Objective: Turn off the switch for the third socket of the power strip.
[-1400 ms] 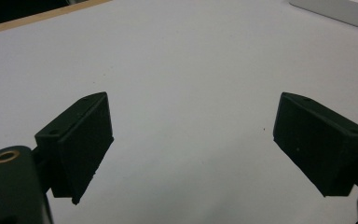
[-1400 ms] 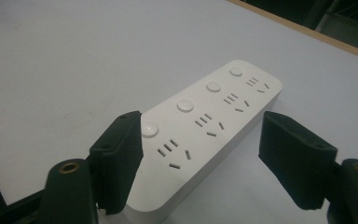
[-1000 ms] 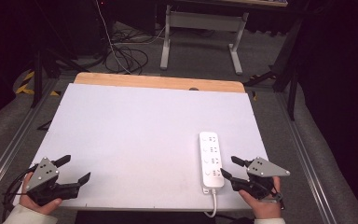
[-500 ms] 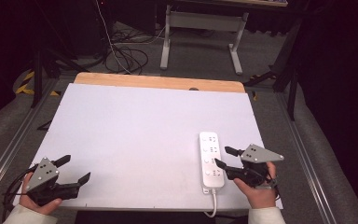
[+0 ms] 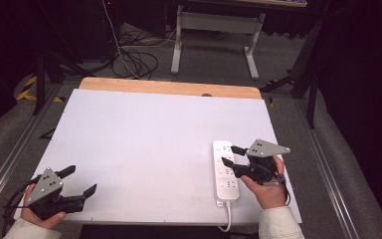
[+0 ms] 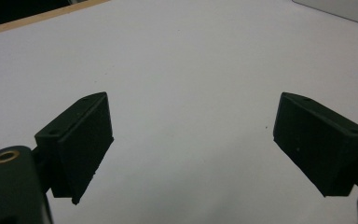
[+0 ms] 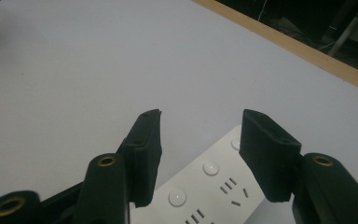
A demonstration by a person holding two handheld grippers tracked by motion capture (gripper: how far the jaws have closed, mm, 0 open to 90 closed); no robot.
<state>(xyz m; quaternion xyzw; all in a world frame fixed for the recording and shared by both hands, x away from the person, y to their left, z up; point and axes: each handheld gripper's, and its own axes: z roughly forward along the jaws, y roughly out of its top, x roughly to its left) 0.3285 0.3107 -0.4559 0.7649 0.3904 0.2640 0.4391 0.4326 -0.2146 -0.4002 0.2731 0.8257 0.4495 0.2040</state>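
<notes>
A white power strip lies flat on the white table near its front right, its cable running off the front edge. My right gripper hovers just above the strip's middle, pointing left; its jaws have just been closing and stand open, with nothing pressed between them. In the right gripper view the power strip with its round buttons and sockets lies below the right gripper. My left gripper rests at the front left corner, open and empty. The left gripper faces bare table there.
A wooden strip borders the table's far edge. Beyond it stand a metal stand and loose cables on the floor. Grey padded rails run along both sides.
My right gripper has risen and moved left and away from me, from beside the strip's near end to over its middle. Its jaws stand narrower. The left gripper has stayed put.
</notes>
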